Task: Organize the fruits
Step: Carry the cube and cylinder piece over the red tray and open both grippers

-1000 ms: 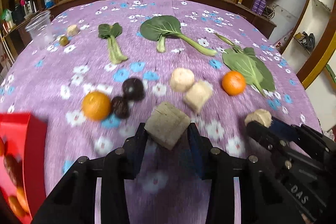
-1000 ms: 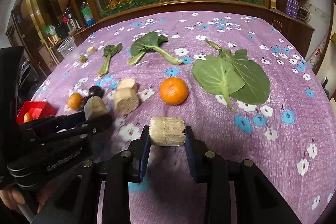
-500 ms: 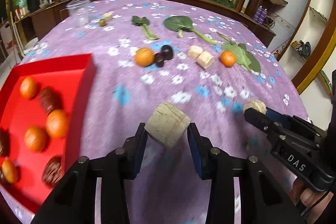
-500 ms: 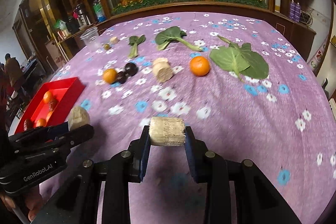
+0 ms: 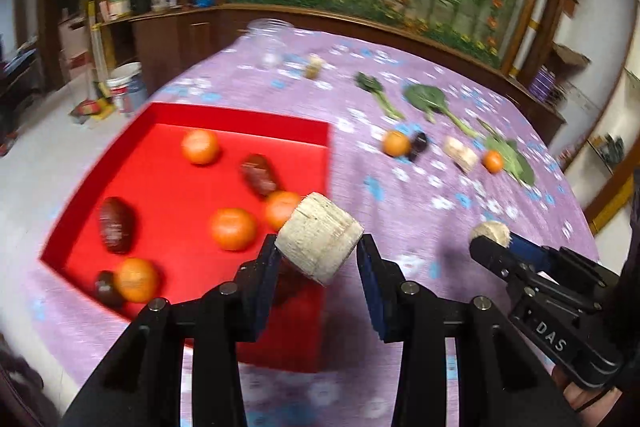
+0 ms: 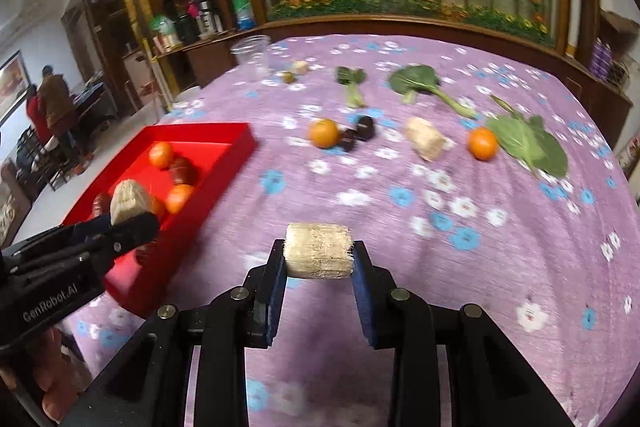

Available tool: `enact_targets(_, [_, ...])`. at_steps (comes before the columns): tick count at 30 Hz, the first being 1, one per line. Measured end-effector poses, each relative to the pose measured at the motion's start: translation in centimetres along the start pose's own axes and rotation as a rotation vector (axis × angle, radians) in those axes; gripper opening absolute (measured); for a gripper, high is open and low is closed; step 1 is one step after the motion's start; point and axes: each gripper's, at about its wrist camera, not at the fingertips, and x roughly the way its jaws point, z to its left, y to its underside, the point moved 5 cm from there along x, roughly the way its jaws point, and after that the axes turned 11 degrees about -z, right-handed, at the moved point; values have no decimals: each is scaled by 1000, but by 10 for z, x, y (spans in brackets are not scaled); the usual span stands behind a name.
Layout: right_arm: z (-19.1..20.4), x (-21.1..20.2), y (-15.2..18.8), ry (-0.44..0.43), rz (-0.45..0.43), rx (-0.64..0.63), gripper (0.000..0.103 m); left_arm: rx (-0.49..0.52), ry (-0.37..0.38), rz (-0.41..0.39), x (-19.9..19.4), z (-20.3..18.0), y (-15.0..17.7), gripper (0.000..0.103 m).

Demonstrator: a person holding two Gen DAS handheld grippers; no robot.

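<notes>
A pale fibrous chunk [image 5: 319,237] is pinched in the left gripper [image 5: 318,261] above the red tray [image 5: 240,123] (several fruits already inside), another chunk [image 6: 319,251] is clamped by the right gripper [image 6: 319,267], and two oranges [image 6: 324,133] are left on the cloth.

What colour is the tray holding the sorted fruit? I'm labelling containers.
Bright red tray, plain inside and out; the left wrist view shows it best.

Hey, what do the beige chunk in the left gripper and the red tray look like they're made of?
Beige chunk: pale, matte, grooved fibrous sides, probably cut sugarcane or a foam replica; blur leaves it open. Red tray: smooth, uniform red with straight thin walls, likely plastic or coated card.
</notes>
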Motion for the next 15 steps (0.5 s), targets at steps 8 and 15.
enact_targets(8, [63,17,-21,-93,-19,-77,34,-94,-190,29,3,66,-6,38])
enact_targets(15, [110,46,-33,-165,-8,-133,34,-117,-266,61,12,94,-4,38])
